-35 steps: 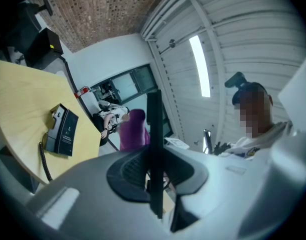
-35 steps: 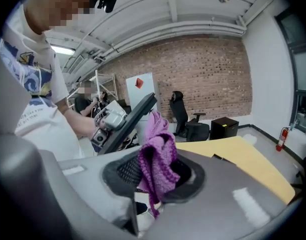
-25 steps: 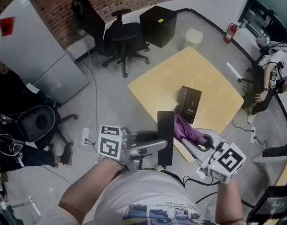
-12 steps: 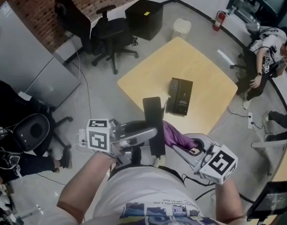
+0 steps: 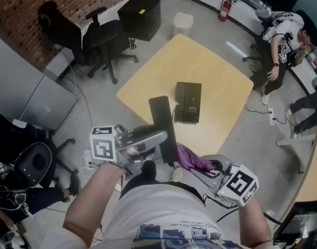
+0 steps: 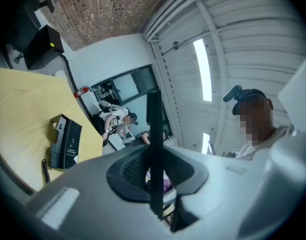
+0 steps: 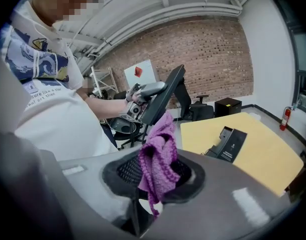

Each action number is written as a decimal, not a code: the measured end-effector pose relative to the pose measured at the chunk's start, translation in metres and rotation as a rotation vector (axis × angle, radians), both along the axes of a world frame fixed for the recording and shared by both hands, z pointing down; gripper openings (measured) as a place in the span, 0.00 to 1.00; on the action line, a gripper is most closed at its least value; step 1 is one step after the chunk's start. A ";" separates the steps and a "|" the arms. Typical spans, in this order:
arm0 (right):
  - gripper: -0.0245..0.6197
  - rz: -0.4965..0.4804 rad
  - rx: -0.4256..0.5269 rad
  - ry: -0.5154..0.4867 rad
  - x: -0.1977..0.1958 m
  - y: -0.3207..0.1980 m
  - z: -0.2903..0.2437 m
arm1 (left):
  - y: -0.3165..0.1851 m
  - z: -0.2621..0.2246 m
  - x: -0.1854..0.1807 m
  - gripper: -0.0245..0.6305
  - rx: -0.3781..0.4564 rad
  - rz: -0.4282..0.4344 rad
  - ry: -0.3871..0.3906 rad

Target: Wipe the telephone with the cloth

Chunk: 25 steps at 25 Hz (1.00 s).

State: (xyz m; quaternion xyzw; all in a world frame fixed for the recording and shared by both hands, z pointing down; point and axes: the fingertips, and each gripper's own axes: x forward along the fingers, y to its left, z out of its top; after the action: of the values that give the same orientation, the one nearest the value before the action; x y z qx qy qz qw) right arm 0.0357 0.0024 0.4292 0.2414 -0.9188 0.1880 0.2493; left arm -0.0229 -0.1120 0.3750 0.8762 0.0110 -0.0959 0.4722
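Broadly, we stand on grey floor (image 5: pixel 96 102) that wraps round the pale wooden tabletop with rounded corners (image 5: pixel 215 61), leaving walking room along its near and left edges. Black office chairs (image 5: pixel 104 40) crowd the stretch beyond its far-left edge. The black desk telephone (image 5: pixel 188 102) lies flat on the tabletop, close to the near edge and just inside the corner nearest us. Bare wood spreads behind it and to its right.

Short of that edge, over the floor, our left hand-held gripper (image 5: pixel 162 137) is clenched on a long flat black slab (image 5: pixel 159 115), pinching it by its thin sides. Its upper end reaches the tabletop's near corner. Our right hand-held gripper (image 5: pixel 210 166) is clamped on a purple knitted cloth (image 5: pixel 192 158). The cloth's loose end hangs just beside the slab's lower end, and we cannot tell whether the two touch.
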 end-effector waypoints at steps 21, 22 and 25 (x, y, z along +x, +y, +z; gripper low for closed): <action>0.17 0.521 -0.109 -0.022 0.033 0.007 0.010 | -0.105 0.126 0.043 0.17 -0.087 0.108 -0.109; 0.17 0.533 -0.113 -0.020 0.032 0.007 0.010 | -0.108 0.134 0.046 0.17 -0.094 0.112 -0.116; 0.17 0.562 -0.130 -0.005 0.029 0.008 0.014 | -0.118 0.154 0.054 0.17 -0.106 0.116 -0.121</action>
State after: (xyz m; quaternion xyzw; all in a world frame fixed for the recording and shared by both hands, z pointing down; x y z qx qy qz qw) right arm 0.0645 0.0106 0.4429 0.4697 -0.8025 0.3088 0.1999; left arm 0.0310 -0.2300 0.5294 0.8519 0.0284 -0.0158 0.5226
